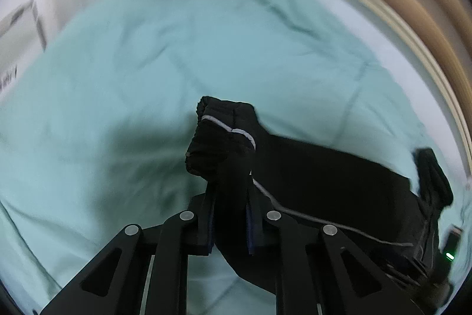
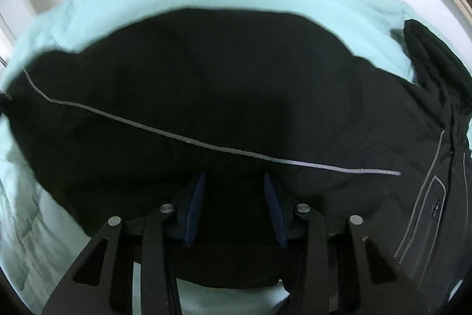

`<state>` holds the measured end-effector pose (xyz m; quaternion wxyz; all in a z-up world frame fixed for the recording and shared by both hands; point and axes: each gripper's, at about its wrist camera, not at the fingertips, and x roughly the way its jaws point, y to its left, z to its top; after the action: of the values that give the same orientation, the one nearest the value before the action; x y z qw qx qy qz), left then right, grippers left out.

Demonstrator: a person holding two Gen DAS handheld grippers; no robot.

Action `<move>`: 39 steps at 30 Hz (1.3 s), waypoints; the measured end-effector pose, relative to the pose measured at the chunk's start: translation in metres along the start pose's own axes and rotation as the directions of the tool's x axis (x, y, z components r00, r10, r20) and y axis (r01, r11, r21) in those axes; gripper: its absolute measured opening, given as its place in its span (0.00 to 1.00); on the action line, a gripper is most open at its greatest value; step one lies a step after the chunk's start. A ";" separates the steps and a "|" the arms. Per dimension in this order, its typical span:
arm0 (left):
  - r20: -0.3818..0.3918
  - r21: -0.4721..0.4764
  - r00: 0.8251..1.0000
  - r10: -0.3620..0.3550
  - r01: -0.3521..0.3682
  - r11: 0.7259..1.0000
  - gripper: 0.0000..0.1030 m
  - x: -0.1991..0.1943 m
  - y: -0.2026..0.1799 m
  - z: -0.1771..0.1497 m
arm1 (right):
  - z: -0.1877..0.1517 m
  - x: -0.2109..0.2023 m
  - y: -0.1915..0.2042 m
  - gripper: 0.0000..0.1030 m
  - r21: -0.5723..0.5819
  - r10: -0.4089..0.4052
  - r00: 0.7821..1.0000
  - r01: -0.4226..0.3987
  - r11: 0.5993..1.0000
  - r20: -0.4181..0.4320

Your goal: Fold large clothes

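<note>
The black garment (image 2: 206, 96) lies on the pale green bedcover (image 1: 147, 64), and its cuffed end (image 1: 218, 135) is lifted off the cover. The left gripper (image 1: 230, 197) is closed tight on this cuffed end, which bunches above the fingertips. The right gripper (image 2: 234, 191) stands over the broad part of the garment with its 2 blue pads (image 2: 196, 197) half apart; if they already press the cloth, I cannot tell.

To do this step well, I think the right gripper should pinch only the top layers and close fully before any lifting. Both hands should then keep the cloth lightly stretched, so the fold line stays straight.

In the left wrist view the long axis runs from the cuffed end at the middle toward the lower right. The thin grey stripe (image 2: 206, 142) follows this same axis, and the cuff points away from the camera
</note>
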<state>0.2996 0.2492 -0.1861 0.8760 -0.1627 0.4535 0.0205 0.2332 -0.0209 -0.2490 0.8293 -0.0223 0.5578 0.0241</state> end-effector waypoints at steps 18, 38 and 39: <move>-0.054 0.501 0.928 -0.368 0.344 0.794 0.11 -0.089 -0.256 -0.067 | -0.058 -0.124 -0.136 0.46 0.275 0.004 0.998 -0.023 0.961 0.070; -0.365 0.621 0.904 -0.223 0.415 0.665 0.16 0.036 -0.429 -0.225 | -0.140 -0.119 -0.307 0.46 0.430 -0.100 0.994 0.107 0.896 -0.038; -0.385 0.606 0.896 -0.223 0.427 0.671 0.18 0.040 -0.426 -0.226 | -0.142 -0.116 -0.309 0.46 0.429 -0.095 0.995 0.104 0.897 -0.043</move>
<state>0.2229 -0.2275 -0.2256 0.7902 0.0869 0.5110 -0.3269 0.0786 -0.3397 -0.1913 0.8079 0.1329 0.5562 -0.1423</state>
